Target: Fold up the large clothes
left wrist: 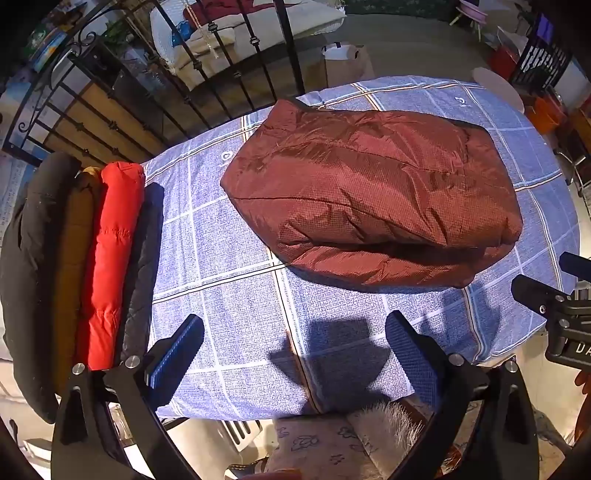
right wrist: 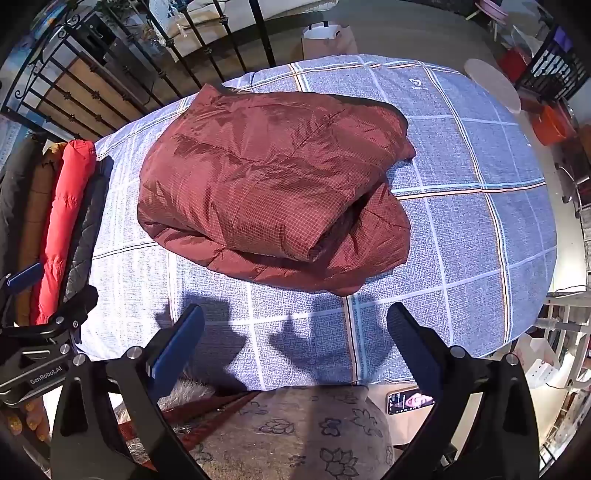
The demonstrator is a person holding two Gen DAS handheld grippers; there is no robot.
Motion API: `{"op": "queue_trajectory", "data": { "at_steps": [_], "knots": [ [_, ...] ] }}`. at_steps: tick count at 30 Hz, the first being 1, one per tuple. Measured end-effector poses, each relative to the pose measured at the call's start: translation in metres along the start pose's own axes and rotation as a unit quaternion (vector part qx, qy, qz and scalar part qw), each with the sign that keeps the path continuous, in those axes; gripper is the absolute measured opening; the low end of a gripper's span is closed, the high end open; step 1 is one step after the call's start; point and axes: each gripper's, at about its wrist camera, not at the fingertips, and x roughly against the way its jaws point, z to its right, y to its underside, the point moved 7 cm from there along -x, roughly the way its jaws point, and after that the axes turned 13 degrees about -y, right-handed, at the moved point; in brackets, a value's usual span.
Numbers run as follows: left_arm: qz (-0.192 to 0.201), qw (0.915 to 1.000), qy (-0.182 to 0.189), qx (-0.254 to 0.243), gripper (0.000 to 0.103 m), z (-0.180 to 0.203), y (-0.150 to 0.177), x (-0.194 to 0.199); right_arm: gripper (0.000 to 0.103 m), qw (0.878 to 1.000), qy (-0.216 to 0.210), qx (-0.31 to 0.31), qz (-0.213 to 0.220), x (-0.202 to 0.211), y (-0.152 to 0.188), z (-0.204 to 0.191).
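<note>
Both grippers, left (left wrist: 295,354) and right (right wrist: 295,347), hung wide open, empty, over the sheet (right wrist: 461,229); folded maroon jacket (right wrist: 273,184) lay beyond.

- The place looked like a lived-in home, likely a bedroom or sitting area.
- A blue-and-white checked cotton bedsheet (right wrist: 461,177) covered the work surface.
- A black wrought-iron scrolled railing (left wrist: 207,85) stood at the far left, with cream cushions (left wrist: 306,18) beyond it.
- Rolled padded garments, red (left wrist: 110,258), mustard and black, lay along the left edge.
- A brown paper shopping bag (right wrist: 328,38) sat on the far floor.
</note>
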Motion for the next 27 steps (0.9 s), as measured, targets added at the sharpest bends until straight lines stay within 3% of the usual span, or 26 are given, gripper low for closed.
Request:
{"op": "queue_trajectory", "data": {
  "at_steps": [27],
  "knots": [
    [-0.012, 0.9999, -0.011, 0.003, 0.097, -0.0035, 0.0078, -0.0057, 0.097, 1.000, 0.003, 0.005, -0.005, -0.0033, 0.0021, -0.0010]
  ]
}}
